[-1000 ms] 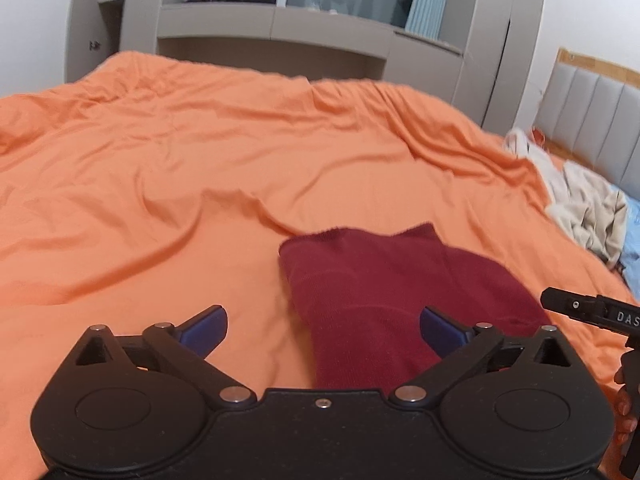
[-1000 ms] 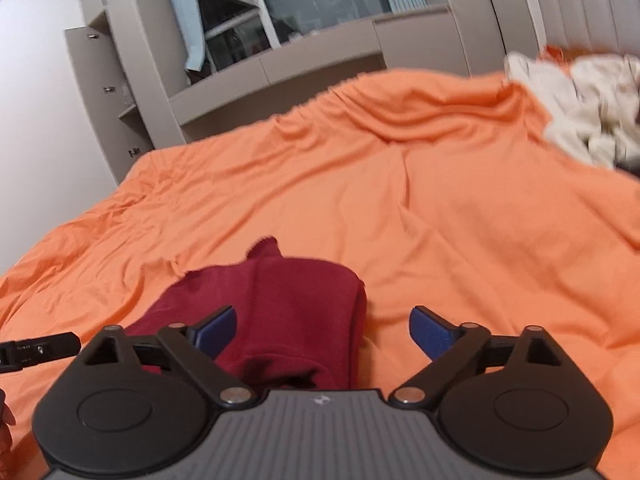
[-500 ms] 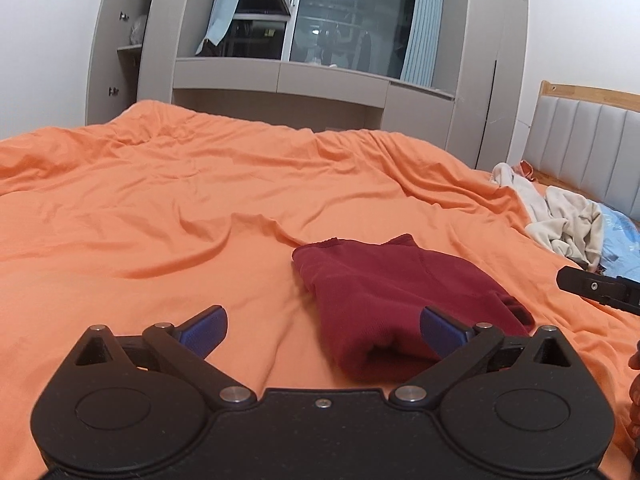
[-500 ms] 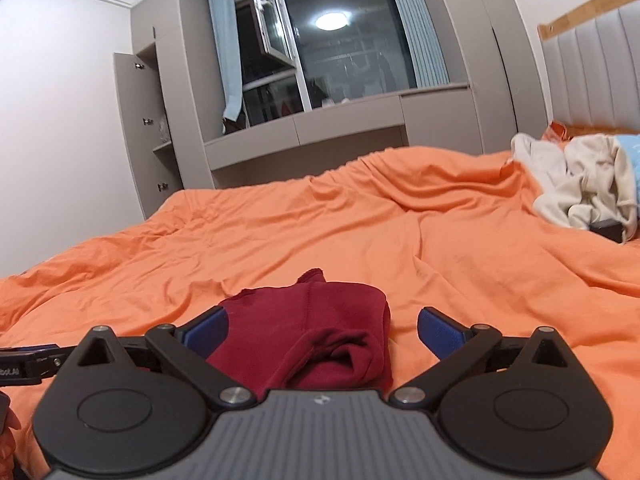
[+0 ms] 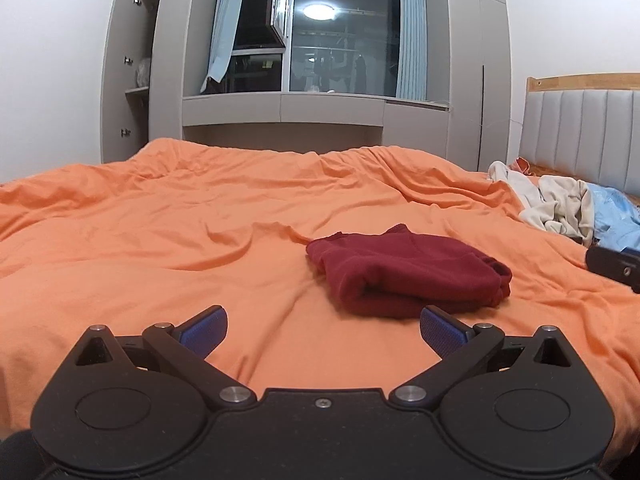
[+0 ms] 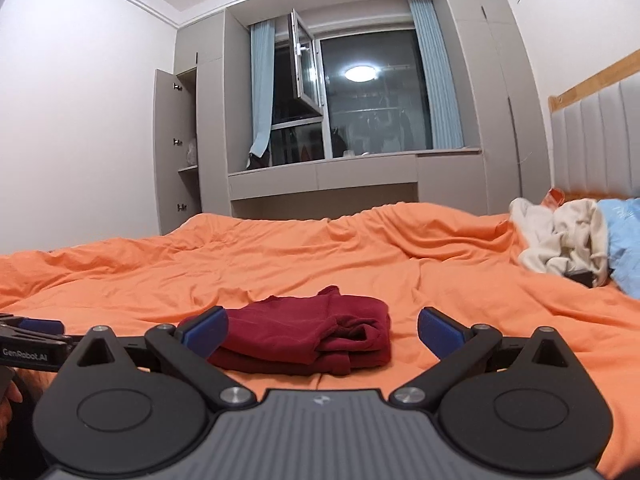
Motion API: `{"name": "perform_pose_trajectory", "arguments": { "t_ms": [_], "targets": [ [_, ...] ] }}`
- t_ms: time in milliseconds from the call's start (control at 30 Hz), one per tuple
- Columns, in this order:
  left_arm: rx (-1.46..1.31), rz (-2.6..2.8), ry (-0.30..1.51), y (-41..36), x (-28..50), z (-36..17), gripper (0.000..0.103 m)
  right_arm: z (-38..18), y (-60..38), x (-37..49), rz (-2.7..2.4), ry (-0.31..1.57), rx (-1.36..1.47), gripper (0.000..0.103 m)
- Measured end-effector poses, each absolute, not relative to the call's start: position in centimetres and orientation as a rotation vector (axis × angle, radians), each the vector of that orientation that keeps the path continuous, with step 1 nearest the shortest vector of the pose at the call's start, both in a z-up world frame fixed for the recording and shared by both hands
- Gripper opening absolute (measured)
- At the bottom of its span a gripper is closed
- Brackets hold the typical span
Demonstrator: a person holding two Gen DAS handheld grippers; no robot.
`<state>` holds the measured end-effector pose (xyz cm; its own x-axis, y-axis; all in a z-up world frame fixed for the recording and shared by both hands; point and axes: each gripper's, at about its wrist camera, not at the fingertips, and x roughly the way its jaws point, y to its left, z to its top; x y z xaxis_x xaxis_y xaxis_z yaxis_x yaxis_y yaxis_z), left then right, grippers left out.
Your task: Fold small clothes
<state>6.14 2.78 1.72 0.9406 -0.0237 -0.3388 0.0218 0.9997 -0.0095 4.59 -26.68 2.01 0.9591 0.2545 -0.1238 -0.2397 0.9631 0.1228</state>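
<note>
On the orange bedspread (image 5: 168, 240), near its middle, the dark red garment (image 5: 408, 276) is seen lying as a compact folded bundle, with layered edges stacked at its near side and one small corner sticking up at the back. Nothing touches it. The left gripper (image 5: 323, 322) is held just short of the bundle with its blue pads spread wide and nothing between them; the right gripper (image 6: 322, 330) is likewise spread and empty, with the bundle lying just beyond its fingertips.

From this, the folding of this piece is judged to be finished or nearly so, with the hands drawn clear. The next move is likely to call either for the raised corner to be pressed flat or for a fresh item to be fetched from the pile of pale clothes (image 5: 560, 208) lying well apart toward the headboard (image 5: 580, 132); for that, a reach to the right and a pinch on a single layer would be needed.

The rolled, open end of the bundle and its loose inner folds are shown only by the right wrist view (image 6: 356, 332), whereas the left wrist view gives the smooth folded flank. The light blue fabric (image 6: 624, 256) beside the pile is seen more fully from the right.
</note>
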Motion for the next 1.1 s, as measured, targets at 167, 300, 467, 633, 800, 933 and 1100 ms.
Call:
{"name": "perform_pose_trajectory", "arguments": {
  "t_ms": [167,300,467,633,800,933,1100],
  "targets": [
    [0.006,-0.016,0.324,3.2,4.96,1.67,0.102,1.29,-26.95,3.65,0.211,0.168,0.118,0.103],
    [0.015,-0.02,0.33,3.11,5.14,1.6,0.102,1.16,-27.08,3.47,0.2,0.167,0.118,0.103],
    [0.026,-0.023,0.337,2.86,5.25,1.45,0.102,0.99,-27.14,3.6,0.196,0.18,0.116,0.103],
    [0.046,-0.025,0.339,2.47,5.3,1.33,0.102,0.98,-27.17,3.66,0.196,0.18,0.115,0.103],
    [0.047,-0.024,0.341,2.41,5.35,1.29,0.102,1.03,-27.1,3.9,0.197,0.182,0.11,0.103],
    [0.047,-0.025,0.341,2.43,5.37,1.32,0.102,1.02,-27.08,4.02,0.198,0.184,0.105,0.103],
    [0.046,-0.025,0.341,2.45,5.37,1.33,0.102,0.95,-27.06,4.0,0.197,0.183,0.105,0.103]
  ]
}}
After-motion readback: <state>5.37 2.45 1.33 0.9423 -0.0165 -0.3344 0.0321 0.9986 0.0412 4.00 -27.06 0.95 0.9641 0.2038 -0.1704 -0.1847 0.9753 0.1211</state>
